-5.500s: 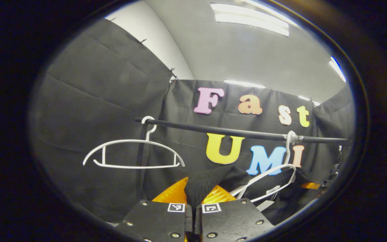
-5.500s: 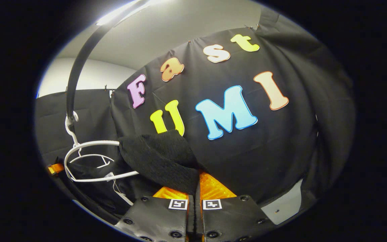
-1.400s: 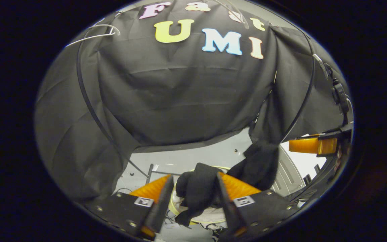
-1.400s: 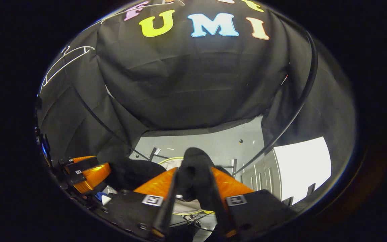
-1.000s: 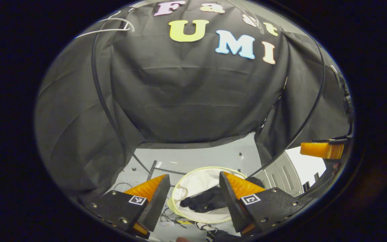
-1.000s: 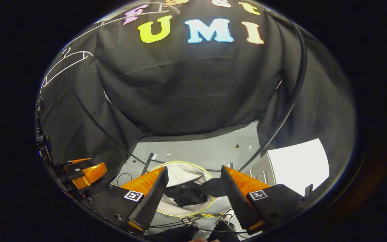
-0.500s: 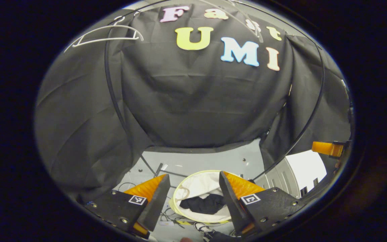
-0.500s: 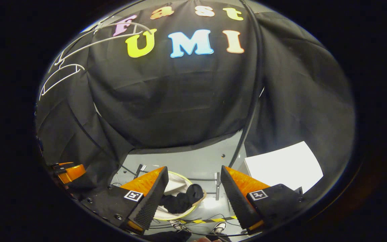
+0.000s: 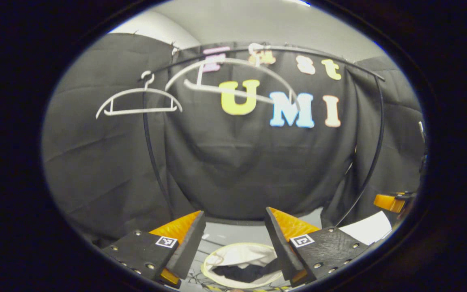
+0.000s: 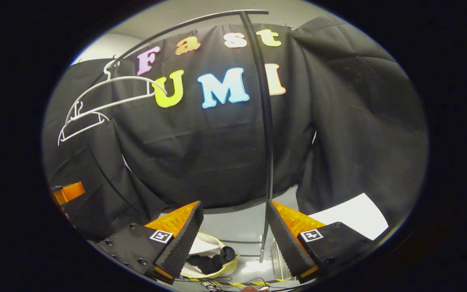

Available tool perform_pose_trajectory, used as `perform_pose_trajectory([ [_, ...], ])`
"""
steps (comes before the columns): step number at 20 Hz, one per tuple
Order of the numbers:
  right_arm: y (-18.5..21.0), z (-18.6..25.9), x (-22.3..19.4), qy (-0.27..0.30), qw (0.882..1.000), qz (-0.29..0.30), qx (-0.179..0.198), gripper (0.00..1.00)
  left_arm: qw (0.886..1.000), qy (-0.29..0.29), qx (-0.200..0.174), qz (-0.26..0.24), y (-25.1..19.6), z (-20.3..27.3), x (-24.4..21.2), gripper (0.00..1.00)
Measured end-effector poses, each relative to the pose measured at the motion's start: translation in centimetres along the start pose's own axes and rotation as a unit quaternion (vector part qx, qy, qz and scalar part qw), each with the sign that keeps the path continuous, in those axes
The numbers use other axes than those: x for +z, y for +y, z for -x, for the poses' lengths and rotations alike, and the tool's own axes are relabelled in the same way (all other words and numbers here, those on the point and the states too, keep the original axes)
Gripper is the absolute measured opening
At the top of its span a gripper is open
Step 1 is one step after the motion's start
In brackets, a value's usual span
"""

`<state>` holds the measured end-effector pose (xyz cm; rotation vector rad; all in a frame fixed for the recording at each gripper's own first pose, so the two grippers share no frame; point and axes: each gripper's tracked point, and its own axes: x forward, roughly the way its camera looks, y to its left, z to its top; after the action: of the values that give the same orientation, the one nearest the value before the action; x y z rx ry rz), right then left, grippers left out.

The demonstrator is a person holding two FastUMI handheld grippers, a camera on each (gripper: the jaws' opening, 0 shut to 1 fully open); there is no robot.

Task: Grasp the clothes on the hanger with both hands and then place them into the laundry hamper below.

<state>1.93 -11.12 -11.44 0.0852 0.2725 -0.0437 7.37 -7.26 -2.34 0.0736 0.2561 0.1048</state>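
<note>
The black clothes (image 9: 245, 272) lie bunched inside the round white laundry hamper (image 9: 217, 259) on the floor, seemingly the one garment. Left gripper (image 9: 233, 227) and right gripper (image 10: 234, 221) both gape wide above it, holding nothing

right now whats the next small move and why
Probably just draw both claws back and stop. The black clothes already lie inside the laundry hamper, both hangers on the rail hang bare, and the left claw and right claw are open, holding nothing.
</note>
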Motion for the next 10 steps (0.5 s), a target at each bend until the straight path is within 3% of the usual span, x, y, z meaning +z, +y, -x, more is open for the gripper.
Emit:
perform_pose_trajectory([
  [2, -1.0, 0.8, 2.3, -0.031, 0.999, -0.005, 0.008, 0.93, 0.999, -0.041, -0.005, 0.000, -2.5, 1.5, 3.8, 0.86],
  [5, -2.4, 2.3, 6.3, -0.086, 0.996, 0.003, 0.014, 0.93, 0.995, -0.099, -0.006, -0.007, -5.8, 4.3, 8.6, 0.86],
  [6, -2.9, 3.0, 7.8, -0.107, 0.994, 0.007, 0.013, 0.98, 0.994, -0.113, -0.006, -0.003, -6.7, 5.3, 9.7, 0.86],
  [10, -4.9, 6.1, 12.7, -0.186, 0.982, -0.004, -0.011, 0.98, 0.990, -0.141, -0.017, 0.021, -9.3, 7.0, 12.9, 0.85],
])
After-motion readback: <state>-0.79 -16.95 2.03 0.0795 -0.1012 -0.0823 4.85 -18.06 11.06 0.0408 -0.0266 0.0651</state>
